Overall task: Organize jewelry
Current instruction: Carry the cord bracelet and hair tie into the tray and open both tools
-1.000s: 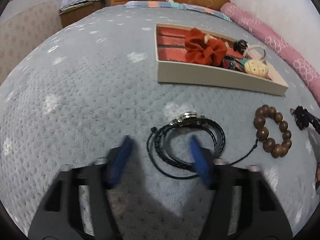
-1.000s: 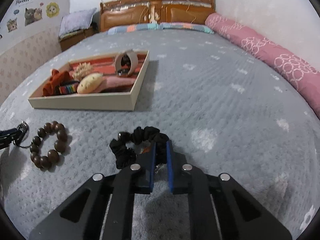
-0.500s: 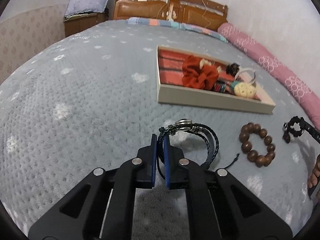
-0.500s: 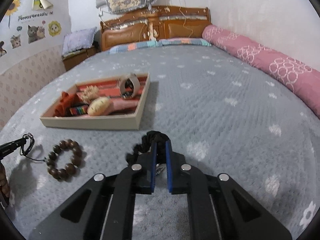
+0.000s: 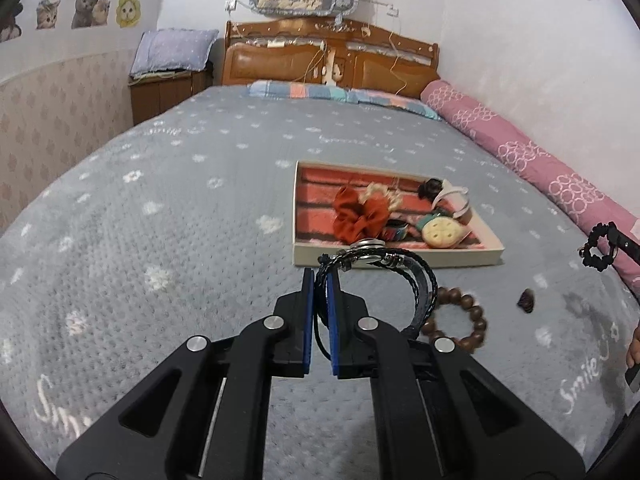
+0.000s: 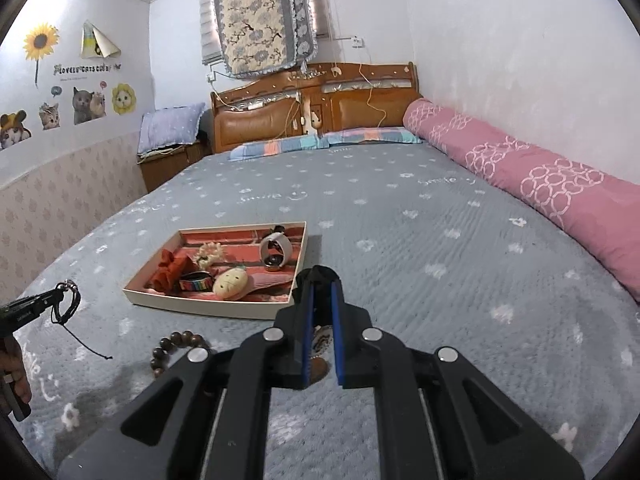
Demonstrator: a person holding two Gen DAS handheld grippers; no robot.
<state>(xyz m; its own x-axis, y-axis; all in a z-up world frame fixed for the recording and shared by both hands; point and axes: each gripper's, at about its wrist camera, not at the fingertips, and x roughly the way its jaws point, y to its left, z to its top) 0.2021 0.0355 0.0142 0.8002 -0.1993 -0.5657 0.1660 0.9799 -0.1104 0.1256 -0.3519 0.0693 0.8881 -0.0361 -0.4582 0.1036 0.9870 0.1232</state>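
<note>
The left hand-held gripper [image 5: 319, 280] clamps the black braided-cord bracelet [image 5: 384, 272]. The right hand-held gripper [image 6: 320, 284] clamps the black fabric scrunchie [image 6: 320, 273]. The shallow cream cardboard tray [image 5: 400, 255] lies straight ahead, nearer the left.

Tray [image 5: 394, 259] ahead; bead bracelet [image 5: 460, 316] just right.

Left gripper [image 5: 320, 280]: matt black plastic body, smooth blue pads [image 5: 307, 312], bright metal screw heads. It grips a braided bracelet [image 5: 416, 280], dark cord with a leathery sheen and a polished metal clasp.
Bead bracelet [image 5: 468, 312], lower right of frame: dark brown wood, glossy.
Bedspread [image 5: 160, 240]: grey cloth, nubbly, matt.
Tray [image 6: 208, 304]: smooth cream walls, matt; striped red fabric lining.
Rust-red scrunchie [image 5: 360, 216] in the tray: crumpled cloth.
Right gripper [image 6: 320, 286]: same matt black plastic; it holds a black scrunchie [image 6: 320, 274] of matt gathered cloth.
Headboard [image 6: 320, 108], upper centre: varnished wood, brown padded panels with a sheen.
</note>
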